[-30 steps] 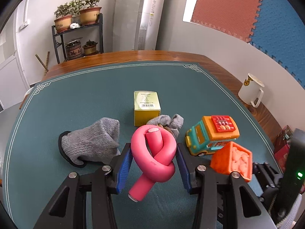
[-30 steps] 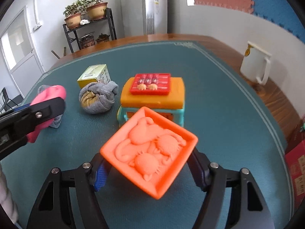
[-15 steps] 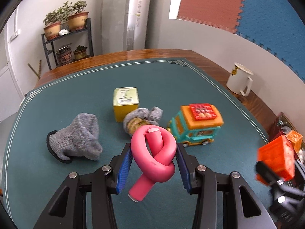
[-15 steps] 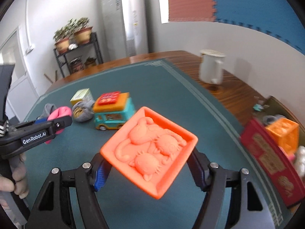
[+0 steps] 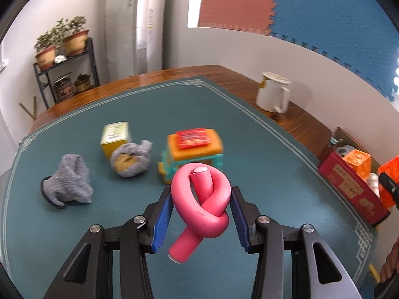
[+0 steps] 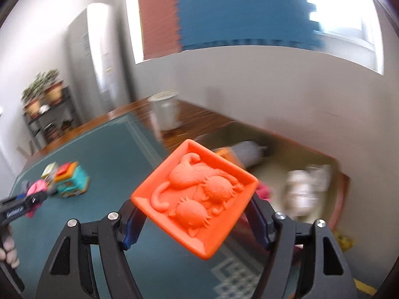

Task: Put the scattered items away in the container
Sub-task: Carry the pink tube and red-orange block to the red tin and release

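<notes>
left gripper [image 5: 200,206] first, folks: blue pads pinched partway in on a pink foam knot [image 5: 200,204], held off the cloth with its tail dangling below the jaws. that knot looks light and squashy, so a grip across the fat loop, as it has now, seems the safe spot. sweeping left to right across the green table cloth [image 5: 74,229]: a grey sock [image 5: 68,183] lying limp, a balled sock [image 5: 131,159] against a yellow box [image 5: 114,139], then a toy bus [image 5: 192,152], all loose on the cloth. socks should be soft and floppy, best pinched at a thick fold; the box and bus look rigid and light, take them across flat sides. further right a white mug [image 5: 273,92] stands on bare wood, and at the table's far right edge sits the container [image 5: 354,186], red-walled, with an orange block [image 5: 356,159] already inside. now the right gripper [image 6: 197,214]: jaws set wider, clamped on the corners of an orange cat tile [image 6: 197,196], carried tilted over the container's open top, though that view is blurred. stiff plastic, probably slick on its edges, so it could twist in the pads. room around it: white walls, a tall white air conditioner [image 5: 134,22], potted plants on a black rack [image 5: 64,74], red and blue foam mats [image 5: 299,7] on the wall
</notes>
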`<action>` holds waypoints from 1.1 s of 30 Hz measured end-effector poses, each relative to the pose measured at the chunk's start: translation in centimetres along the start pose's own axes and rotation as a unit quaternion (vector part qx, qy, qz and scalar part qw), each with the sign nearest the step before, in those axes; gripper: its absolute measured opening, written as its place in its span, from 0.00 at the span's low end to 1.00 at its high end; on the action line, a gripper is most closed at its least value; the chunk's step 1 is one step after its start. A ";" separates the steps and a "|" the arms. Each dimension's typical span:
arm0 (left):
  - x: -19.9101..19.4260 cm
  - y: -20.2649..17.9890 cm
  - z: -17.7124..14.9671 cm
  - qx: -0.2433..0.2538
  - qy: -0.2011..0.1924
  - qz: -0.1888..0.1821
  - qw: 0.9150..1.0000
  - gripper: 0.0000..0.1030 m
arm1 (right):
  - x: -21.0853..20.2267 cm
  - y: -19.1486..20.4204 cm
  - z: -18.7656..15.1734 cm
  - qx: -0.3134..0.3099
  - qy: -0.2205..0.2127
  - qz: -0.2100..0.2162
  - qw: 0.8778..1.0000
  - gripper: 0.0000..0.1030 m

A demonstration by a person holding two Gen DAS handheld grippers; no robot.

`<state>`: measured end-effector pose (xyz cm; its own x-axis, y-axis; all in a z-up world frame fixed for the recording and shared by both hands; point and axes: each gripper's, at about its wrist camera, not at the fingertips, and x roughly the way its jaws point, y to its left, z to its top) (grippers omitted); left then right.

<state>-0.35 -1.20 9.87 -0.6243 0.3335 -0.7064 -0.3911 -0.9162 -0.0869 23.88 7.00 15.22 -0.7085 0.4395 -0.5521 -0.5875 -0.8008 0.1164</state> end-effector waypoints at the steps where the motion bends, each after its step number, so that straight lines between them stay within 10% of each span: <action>1: 0.0 -0.6 0.0 0.004 0.001 -0.004 1.000 0.46 | -0.2 -1.3 0.3 0.010 -0.004 -0.008 1.000 0.73; 33: 0.9 -25.7 3.4 0.165 -0.002 -0.108 0.980 0.46 | -2.9 -18.5 -1.4 0.165 -0.063 -0.056 0.983 0.78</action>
<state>6.84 23.43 13.88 -0.5053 0.5135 -0.6935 -0.7119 -0.7023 -0.0013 37.39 19.94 13.49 -0.6620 0.5816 -0.4727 -0.7453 -0.5771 0.3338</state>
